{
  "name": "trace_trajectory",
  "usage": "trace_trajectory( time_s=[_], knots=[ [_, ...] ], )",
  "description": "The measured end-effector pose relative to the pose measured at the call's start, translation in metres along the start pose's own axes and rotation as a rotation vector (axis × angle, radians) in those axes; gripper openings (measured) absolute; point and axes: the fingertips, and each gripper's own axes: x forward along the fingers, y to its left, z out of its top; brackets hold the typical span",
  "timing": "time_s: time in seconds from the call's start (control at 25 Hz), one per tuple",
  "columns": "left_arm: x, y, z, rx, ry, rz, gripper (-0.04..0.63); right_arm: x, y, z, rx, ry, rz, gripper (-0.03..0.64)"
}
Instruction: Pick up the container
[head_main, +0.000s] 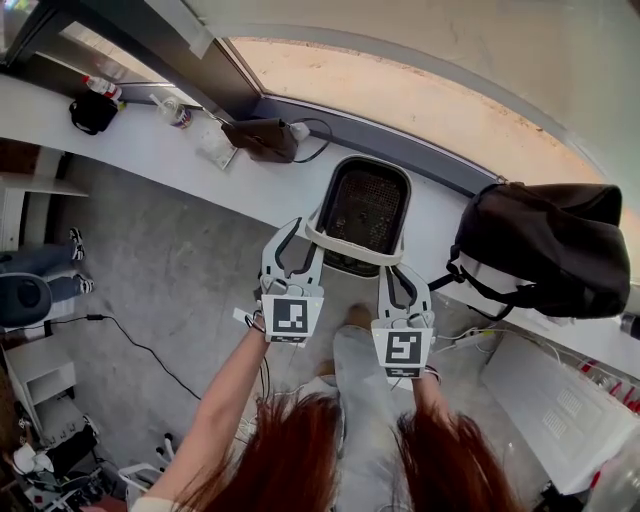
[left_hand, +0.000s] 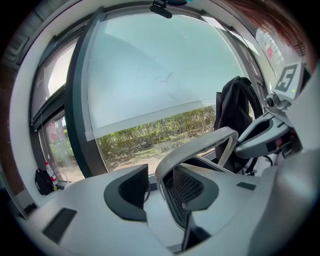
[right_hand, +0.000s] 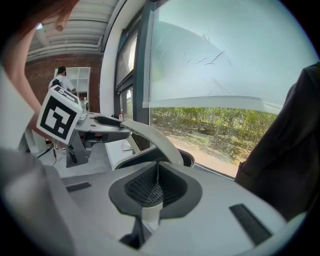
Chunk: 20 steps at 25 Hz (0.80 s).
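Two grippers are out in front of us, side by side, both pointing at the far window and tipped a little downward, their marker cubes facing up. Our left forearm (head_main: 225, 400) reaches forward at a slant from the near left; our right arm is mostly hidden behind hair.

Our left gripper (head_main: 296, 240) is released. In the left gripper view its jaws stand well apart, and the left end of the white handle (head_main: 350, 248) rises in the gap, close to the right-hand jaw, with no pad pressing on it.

Our right gripper (head_main: 405, 272) is clenched on the right end of that handle. In the right gripper view the pads meet on a white piece, and the handle (right_hand: 155, 137) arches away from them to the left.

The container (head_main: 365, 205), a black mesh basket, sits just beyond both grippers over the white counter (head_main: 150, 150) along the window. We cannot tell whether it rests on the counter. A black backpack (head_main: 540, 245) stands on the counter just to its right.
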Motion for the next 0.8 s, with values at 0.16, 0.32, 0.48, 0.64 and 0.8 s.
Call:
trace_trajectory(
  time_s=[0.16, 0.32, 0.48, 0.64, 0.8],
  knots=[
    [0.006, 0.003, 0.007, 0.035, 0.010, 0.005, 0.143, 0.004, -0.006, 0.004, 0.006, -0.004, 0.006, 0.025],
    [0.009, 0.001, 0.009, 0.057, 0.019, 0.001, 0.136, 0.006, -0.010, 0.006, 0.012, -0.002, 0.012, 0.025],
    [0.012, 0.000, 0.010, 0.076, 0.017, 0.000, 0.117, 0.006, -0.012, 0.005, 0.023, -0.006, 0.014, 0.025],
    [0.015, 0.001, 0.013, 0.093, 0.021, 0.000, 0.109, 0.002, -0.015, 0.004, 0.037, -0.002, 0.009, 0.025],
    [0.019, 0.002, 0.014, 0.091, 0.033, -0.006, 0.106, -0.001, -0.016, 0.005, 0.027, 0.004, 0.006, 0.025]
  ],
)
